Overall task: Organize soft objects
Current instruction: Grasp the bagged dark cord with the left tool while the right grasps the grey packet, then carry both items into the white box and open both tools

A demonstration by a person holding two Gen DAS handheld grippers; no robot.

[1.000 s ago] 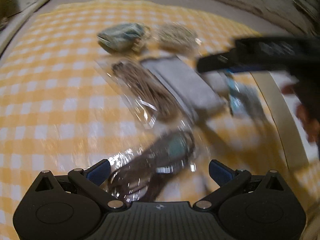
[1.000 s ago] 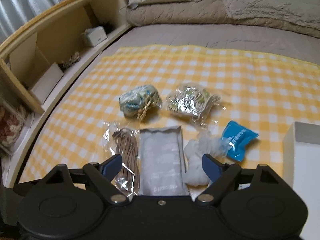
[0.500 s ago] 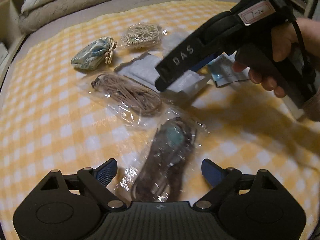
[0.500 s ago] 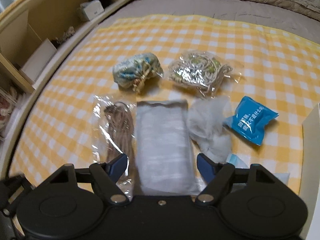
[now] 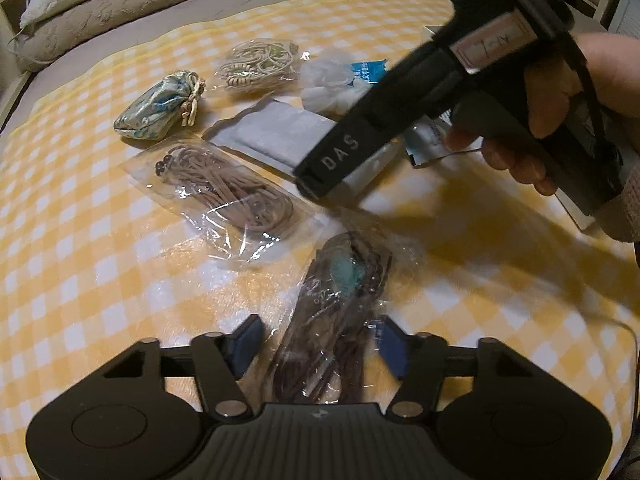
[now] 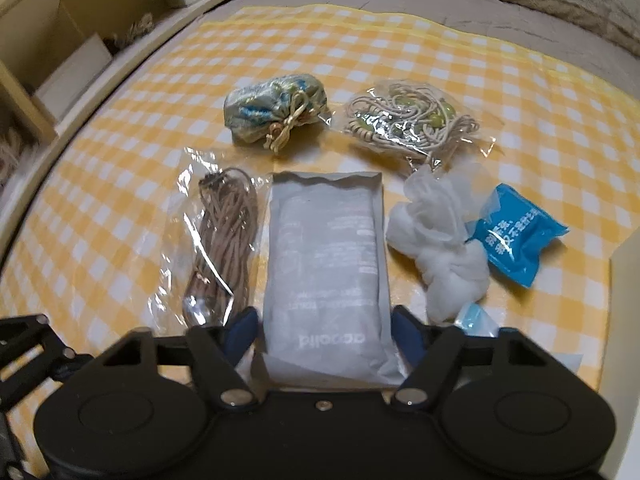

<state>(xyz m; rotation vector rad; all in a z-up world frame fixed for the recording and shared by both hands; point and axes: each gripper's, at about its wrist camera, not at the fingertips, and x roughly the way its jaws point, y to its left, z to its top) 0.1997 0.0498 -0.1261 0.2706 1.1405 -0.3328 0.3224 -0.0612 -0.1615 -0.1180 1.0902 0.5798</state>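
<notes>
Right wrist view: right gripper [image 6: 322,336] closing around grey pouch [image 6: 326,264], pads just outside its edges.

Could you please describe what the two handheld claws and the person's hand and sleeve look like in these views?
Both the left claw and the right claw are matte black with round pivot discs, angled linkage arms and blue finger pads. Seen from the left wrist, the right one has a pistol grip, white "DAS" lettering, a white label and a thin black cable. A beige knit cuff shows.
</notes>
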